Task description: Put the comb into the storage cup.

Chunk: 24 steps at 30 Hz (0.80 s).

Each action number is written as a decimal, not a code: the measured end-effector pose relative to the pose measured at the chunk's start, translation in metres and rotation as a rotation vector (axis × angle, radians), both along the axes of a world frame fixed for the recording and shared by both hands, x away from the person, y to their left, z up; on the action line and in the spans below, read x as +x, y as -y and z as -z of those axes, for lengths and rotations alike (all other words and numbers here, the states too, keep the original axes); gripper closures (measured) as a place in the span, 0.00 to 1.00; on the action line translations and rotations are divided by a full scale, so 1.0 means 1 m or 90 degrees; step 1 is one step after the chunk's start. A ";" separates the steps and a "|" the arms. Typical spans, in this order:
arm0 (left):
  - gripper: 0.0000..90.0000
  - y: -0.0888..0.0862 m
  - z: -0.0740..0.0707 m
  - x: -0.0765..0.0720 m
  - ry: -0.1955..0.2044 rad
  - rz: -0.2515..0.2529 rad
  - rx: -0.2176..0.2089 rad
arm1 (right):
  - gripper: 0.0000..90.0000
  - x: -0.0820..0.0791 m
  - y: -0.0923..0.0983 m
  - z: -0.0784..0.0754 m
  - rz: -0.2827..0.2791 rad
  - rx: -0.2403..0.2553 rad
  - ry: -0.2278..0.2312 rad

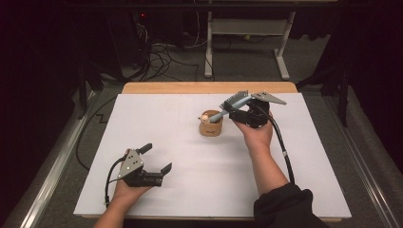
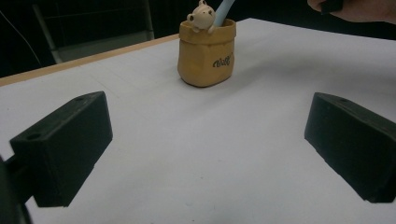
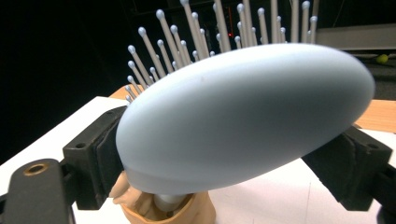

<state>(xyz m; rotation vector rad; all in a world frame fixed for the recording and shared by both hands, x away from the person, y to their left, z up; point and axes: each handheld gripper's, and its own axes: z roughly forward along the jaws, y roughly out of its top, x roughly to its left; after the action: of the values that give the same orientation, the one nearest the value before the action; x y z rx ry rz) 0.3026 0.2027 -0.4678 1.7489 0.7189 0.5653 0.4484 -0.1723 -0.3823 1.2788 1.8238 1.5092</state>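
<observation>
Dark script, illegible, on tan holder [image 2: 207,55]

Left gripper [image 1: 159,159] low, jaws wide apart, right gripper [image 1: 231,110] raised, jaws parted.

A small tan pouch-shaped holder with a bear figure [image 1: 211,126] stands on the white-topped bench [image 1: 190,190] near its middle, somewhat toward the far edge. A pale blue bristled hairbrush [image 1: 231,105] stands handle-down in it, leaning toward the right edge, its head between the right tool's [image 1: 236,112] jaws. The left tool [image 1: 157,158] rests near the near left corner.
</observation>
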 end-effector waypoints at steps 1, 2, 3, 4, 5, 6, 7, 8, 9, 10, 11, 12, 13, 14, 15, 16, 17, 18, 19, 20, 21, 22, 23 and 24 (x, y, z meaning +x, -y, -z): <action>0.02 0.000 0.000 0.000 0.000 0.000 0.000 | 0.15 0.000 0.000 0.000 0.000 -0.001 -0.001; 0.02 0.000 0.000 0.000 -0.001 0.000 0.001 | 0.15 0.000 0.000 0.000 -0.001 -0.002 -0.001; 0.02 0.000 0.000 0.000 -0.001 0.000 0.000 | 0.15 0.000 0.001 0.000 -0.001 -0.003 -0.001; 0.02 0.000 0.000 0.000 -0.002 0.000 0.000 | 0.15 0.000 0.001 0.000 -0.003 -0.002 -0.002; 0.02 0.000 0.000 0.000 -0.002 0.000 0.000 | 0.15 0.000 0.001 0.000 -0.004 -0.003 -0.002; 0.02 0.000 0.000 0.000 -0.002 -0.001 0.001 | 0.15 0.000 0.001 0.000 -0.004 -0.005 -0.003; 0.02 0.000 0.000 0.000 -0.002 -0.001 0.001 | 0.14 0.000 0.001 0.000 -0.004 -0.006 -0.004; 0.02 0.000 0.000 0.000 -0.002 -0.001 0.001 | 0.14 0.000 0.001 0.000 -0.003 -0.007 -0.006; 0.02 -0.001 0.000 0.000 -0.002 -0.001 0.000 | 0.13 0.000 0.001 0.000 -0.002 -0.007 -0.006; 0.02 -0.001 0.000 0.000 -0.002 -0.001 0.001 | 0.13 0.000 0.001 0.001 -0.002 -0.008 -0.008; 0.02 -0.001 0.000 0.000 -0.003 -0.001 0.001 | 0.13 0.000 0.001 0.001 -0.002 -0.007 -0.009; 0.02 -0.001 0.000 0.000 -0.003 -0.001 0.001 | 0.12 0.000 0.001 0.002 -0.002 -0.009 -0.009; 0.02 -0.001 0.000 0.000 -0.003 -0.001 0.002 | 0.12 0.000 0.002 0.002 -0.003 -0.010 -0.009; 0.02 -0.001 0.000 0.000 -0.004 -0.001 0.002 | 0.12 0.000 0.002 0.002 -0.003 -0.012 -0.009; 0.02 0.000 0.001 0.000 -0.003 -0.001 0.003 | 0.12 0.000 0.002 0.001 -0.004 -0.012 -0.009; 0.02 0.000 0.001 0.000 -0.003 0.000 0.003 | 0.12 0.000 0.002 0.001 -0.004 -0.013 -0.009; 0.02 0.000 0.001 0.000 -0.003 -0.001 0.003 | 0.12 0.000 0.002 0.001 -0.004 -0.013 -0.009; 0.02 0.000 0.001 0.000 -0.003 0.000 0.003 | 0.12 0.000 0.002 0.001 -0.005 -0.014 -0.009; 0.02 0.000 0.001 0.000 -0.004 0.000 0.003 | 0.11 0.000 0.002 0.001 -0.006 -0.016 -0.009; 0.02 0.000 0.001 0.000 -0.004 0.000 0.003 | 0.10 0.000 0.002 0.002 -0.006 -0.019 -0.012; 0.02 0.000 0.001 0.000 -0.004 0.001 0.004 | 0.09 0.001 0.001 0.002 -0.005 -0.021 -0.014; 0.02 0.000 0.001 0.000 -0.004 0.001 0.005 | 0.08 0.001 0.001 0.002 -0.007 -0.022 -0.016; 0.02 0.000 0.001 0.000 -0.003 0.001 0.004 | 0.07 0.001 0.001 0.003 -0.007 -0.022 -0.017; 0.02 0.000 0.001 0.000 -0.003 0.001 0.004 | 0.07 0.001 0.001 0.003 -0.009 -0.023 -0.016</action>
<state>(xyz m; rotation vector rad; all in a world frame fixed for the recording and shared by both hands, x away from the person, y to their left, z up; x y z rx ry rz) 0.3028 0.2028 -0.4686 1.7568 0.7200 0.5638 0.4493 -0.1734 -0.3852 1.2767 1.8714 1.4658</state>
